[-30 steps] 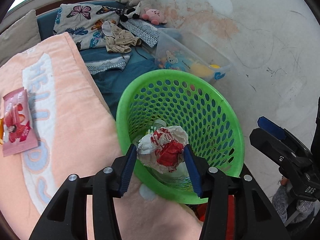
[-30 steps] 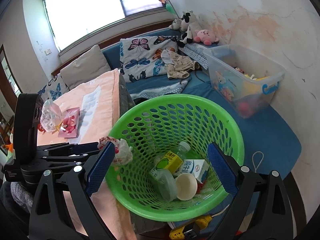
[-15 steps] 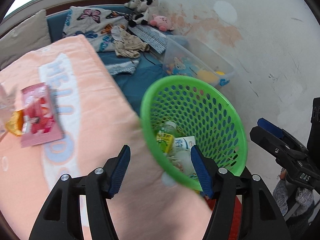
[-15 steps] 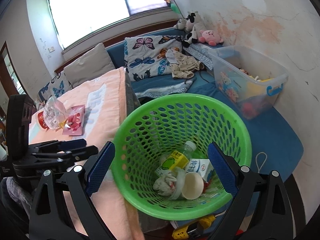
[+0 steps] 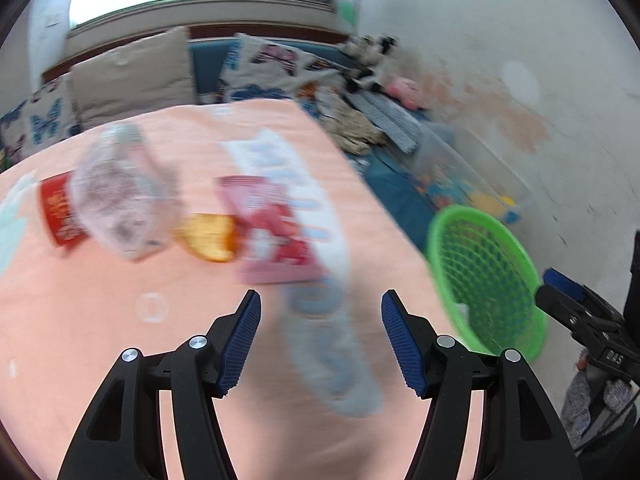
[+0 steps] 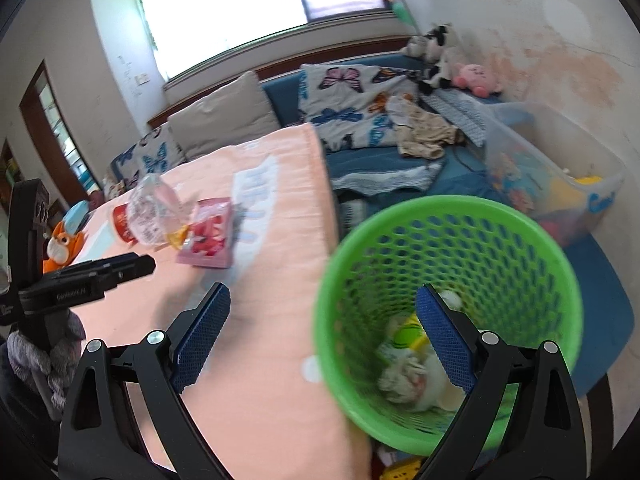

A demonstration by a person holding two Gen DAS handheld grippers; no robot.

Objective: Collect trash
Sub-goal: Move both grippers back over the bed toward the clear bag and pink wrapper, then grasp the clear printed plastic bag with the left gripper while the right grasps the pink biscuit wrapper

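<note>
Swung away from the green basket, the left tongs now hang wide and empty over the peach blanket, the crumpled wrapper no longer between them.

Motion blur smears the trash ahead: a pink packet, long axis running away from the tongs, an orange scrap, a clear plastic bag half covering a red cup. The right tongs are spread wide, holding nothing, their right finger over the basket, where a crumpled wrapper, a yellow-green carton and a white cup lie, partly hidden.
</note>
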